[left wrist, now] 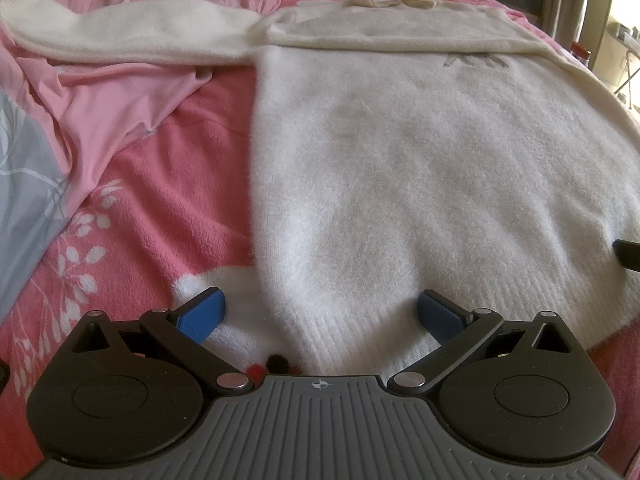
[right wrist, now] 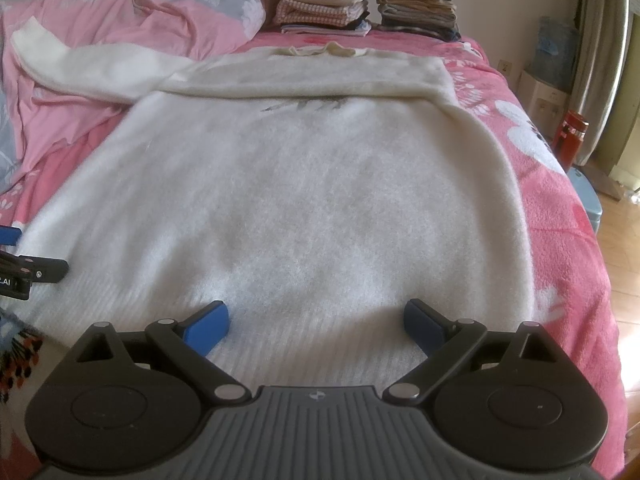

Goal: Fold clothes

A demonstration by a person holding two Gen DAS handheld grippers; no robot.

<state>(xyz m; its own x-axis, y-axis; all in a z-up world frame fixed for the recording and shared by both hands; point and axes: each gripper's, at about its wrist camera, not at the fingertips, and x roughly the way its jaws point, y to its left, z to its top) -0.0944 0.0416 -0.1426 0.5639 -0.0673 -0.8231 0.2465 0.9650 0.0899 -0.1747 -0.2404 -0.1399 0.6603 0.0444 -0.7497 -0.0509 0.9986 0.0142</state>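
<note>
A fluffy white sweater (left wrist: 420,168) (right wrist: 288,200) lies flat on the pink bed. One sleeve is folded across the chest near the collar; the other sleeve (left wrist: 120,36) (right wrist: 92,66) stretches out to the left over pink bedding. My left gripper (left wrist: 320,314) is open just above the ribbed hem at the sweater's left corner, nothing between its blue pads. My right gripper (right wrist: 316,326) is open over the hem further right, also holding nothing. The left gripper's tip (right wrist: 24,268) shows at the left edge of the right wrist view.
A rumpled pink and grey duvet (left wrist: 100,100) (right wrist: 120,4) lies at the left. Two stacks of folded clothes (right wrist: 320,8) (right wrist: 416,8) stand at the head of the bed. The bed's right edge (right wrist: 600,288) drops to a wooden floor, where a red bottle (right wrist: 570,140) stands.
</note>
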